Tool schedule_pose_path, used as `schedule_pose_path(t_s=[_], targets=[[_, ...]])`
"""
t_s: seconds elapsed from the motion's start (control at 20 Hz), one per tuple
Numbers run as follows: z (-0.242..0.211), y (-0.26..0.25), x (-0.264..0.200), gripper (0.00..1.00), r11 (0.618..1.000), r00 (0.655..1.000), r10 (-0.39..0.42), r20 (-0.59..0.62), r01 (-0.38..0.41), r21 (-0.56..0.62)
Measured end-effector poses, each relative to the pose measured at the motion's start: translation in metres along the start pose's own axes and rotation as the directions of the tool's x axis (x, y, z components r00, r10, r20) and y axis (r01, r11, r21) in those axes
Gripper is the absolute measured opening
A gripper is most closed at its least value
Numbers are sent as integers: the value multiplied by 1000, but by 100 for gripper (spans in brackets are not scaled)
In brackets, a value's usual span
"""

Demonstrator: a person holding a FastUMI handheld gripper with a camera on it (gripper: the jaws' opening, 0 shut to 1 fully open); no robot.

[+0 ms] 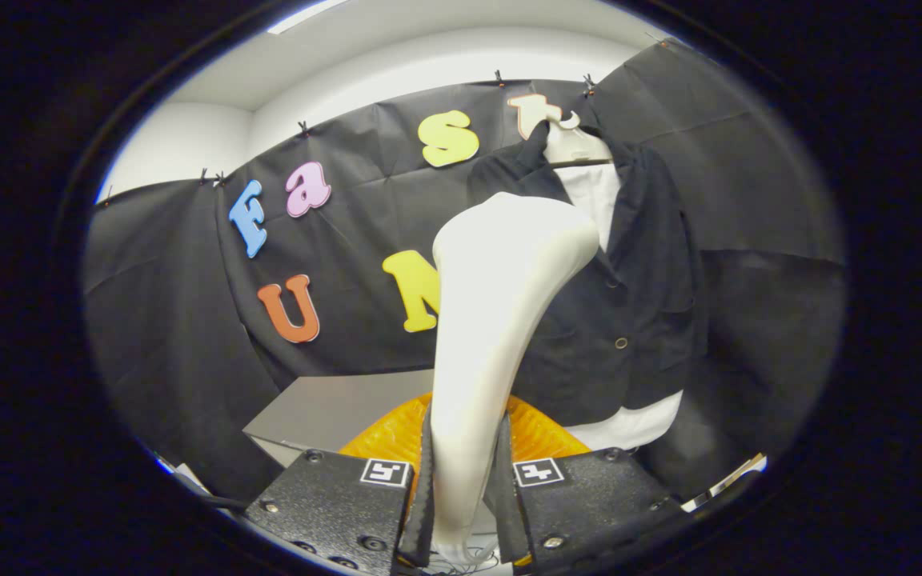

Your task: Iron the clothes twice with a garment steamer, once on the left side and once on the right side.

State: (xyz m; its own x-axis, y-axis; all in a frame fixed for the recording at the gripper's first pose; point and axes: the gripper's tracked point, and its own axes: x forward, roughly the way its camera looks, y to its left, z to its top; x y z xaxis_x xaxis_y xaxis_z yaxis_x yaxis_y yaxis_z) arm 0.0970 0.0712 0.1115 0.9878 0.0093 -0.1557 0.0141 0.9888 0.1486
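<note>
Steamer up and heading for the jacket

Gripper view: the tongs (465, 512) are clenched on the handle of the garment steamer (493, 320), both fingers pressing its sides, head raised just ahead of the dark jacket (637, 288) hanging on a hanger (577, 144) over a white shirt (593, 192). Held upright, I'd say, to meet the cloth squarely. An orange thing (541, 436) sits below, beside a grey bench (325, 412).

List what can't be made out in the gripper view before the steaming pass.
- Steamer faceplate: turned away from the camera, so whether it touches the jacket is unclear.
- Jacket's near side: hidden behind the steamer.
- Orange object: mostly covered by the gripper, which is shut on the steamer's handle.
</note>
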Motion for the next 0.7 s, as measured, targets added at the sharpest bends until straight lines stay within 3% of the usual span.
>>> schedule_pose_path(t_s=[0.4, 0.7], targets=[[40, -128, 2, 34, 999, 997, -52, 62, 51, 12], [75, -189, 9, 34, 998, 991, -58, 121, 60, -13]])
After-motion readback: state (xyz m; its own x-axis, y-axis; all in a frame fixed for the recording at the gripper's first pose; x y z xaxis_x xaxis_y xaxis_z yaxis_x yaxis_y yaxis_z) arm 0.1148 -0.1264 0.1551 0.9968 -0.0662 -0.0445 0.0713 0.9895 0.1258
